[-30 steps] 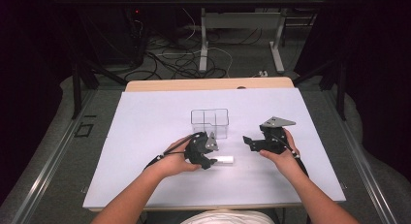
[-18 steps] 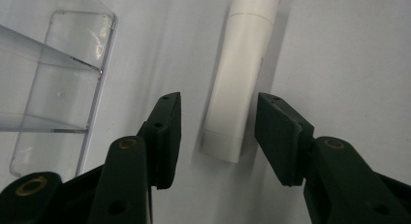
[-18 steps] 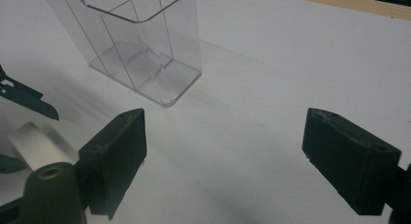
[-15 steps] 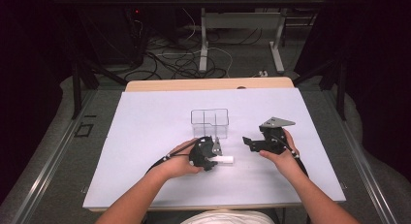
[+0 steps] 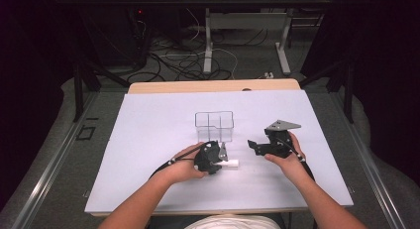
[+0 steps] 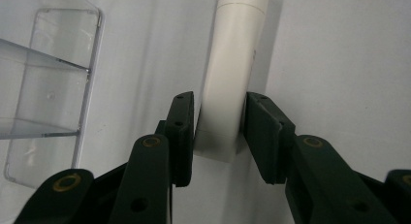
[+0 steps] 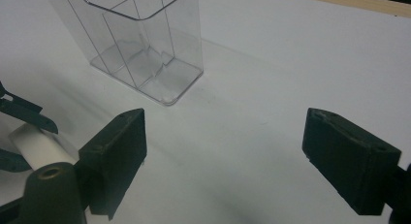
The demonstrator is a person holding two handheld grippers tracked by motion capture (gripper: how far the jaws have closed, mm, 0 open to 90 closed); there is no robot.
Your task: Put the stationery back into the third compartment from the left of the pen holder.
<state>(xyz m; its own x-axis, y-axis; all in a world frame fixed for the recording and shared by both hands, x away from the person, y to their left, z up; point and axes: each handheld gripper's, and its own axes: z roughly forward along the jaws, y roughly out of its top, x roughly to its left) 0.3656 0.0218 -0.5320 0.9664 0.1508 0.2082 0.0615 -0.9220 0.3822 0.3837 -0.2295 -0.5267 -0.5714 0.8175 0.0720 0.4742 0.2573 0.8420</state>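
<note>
The left claw [image 6: 218,132] has just been closing and now pinches the white tube [image 6: 228,78] lying on the tabletop [image 5: 148,140]. The right claw [image 7: 223,156] stands spread, holding nothing.

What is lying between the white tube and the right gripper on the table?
Nothing: in the high view, only bare white table separates the white tube, clamped in the left gripper, from the right gripper.

Tube [image 5: 231,163] before organizer [image 5: 214,126] (on table [image 5: 148,140]).
</note>
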